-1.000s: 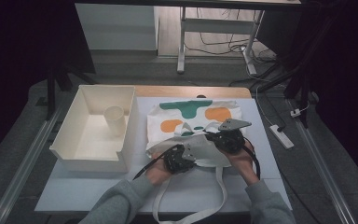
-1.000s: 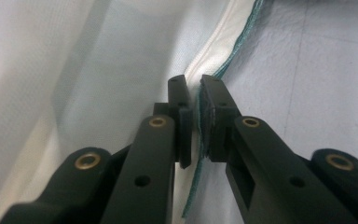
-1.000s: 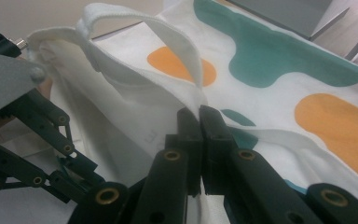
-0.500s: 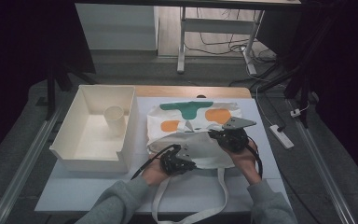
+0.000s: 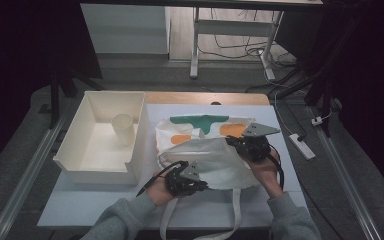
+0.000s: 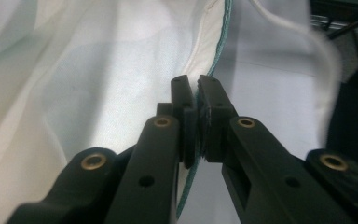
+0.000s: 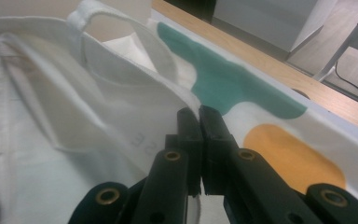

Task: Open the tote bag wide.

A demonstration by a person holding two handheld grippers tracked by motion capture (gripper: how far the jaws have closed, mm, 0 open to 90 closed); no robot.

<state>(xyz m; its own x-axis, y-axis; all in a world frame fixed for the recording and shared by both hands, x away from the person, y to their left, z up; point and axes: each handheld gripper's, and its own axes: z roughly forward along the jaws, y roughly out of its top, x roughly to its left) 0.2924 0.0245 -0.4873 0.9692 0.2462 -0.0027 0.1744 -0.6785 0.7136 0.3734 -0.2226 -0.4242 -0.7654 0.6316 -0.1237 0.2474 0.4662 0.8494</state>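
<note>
A white tote bag (image 5: 205,155) with green and orange shapes lies on the table, its upper layer lifted and folded back. My left gripper (image 5: 203,185) is shut on the bag's near edge; in the left gripper view the green-stitched hem (image 6: 216,51) runs between the closed jaws of the left gripper (image 6: 198,93). My right gripper (image 5: 231,142) is shut on the bag's right-hand edge. In the right gripper view the right gripper (image 7: 199,122) pinches the white fabric (image 7: 121,98), with the green patch (image 7: 223,79) and orange patch (image 7: 293,158) beyond.
A white bin (image 5: 75,150) stands at the left with a pale cup (image 5: 122,128) inside. The bag's straps (image 5: 237,212) hang over the table's near edge. A power strip (image 5: 302,146) lies on the floor to the right.
My left hand has drawn back toward the person and slightly up, taking the bag's near edge with it. The right hand has hardly moved.
</note>
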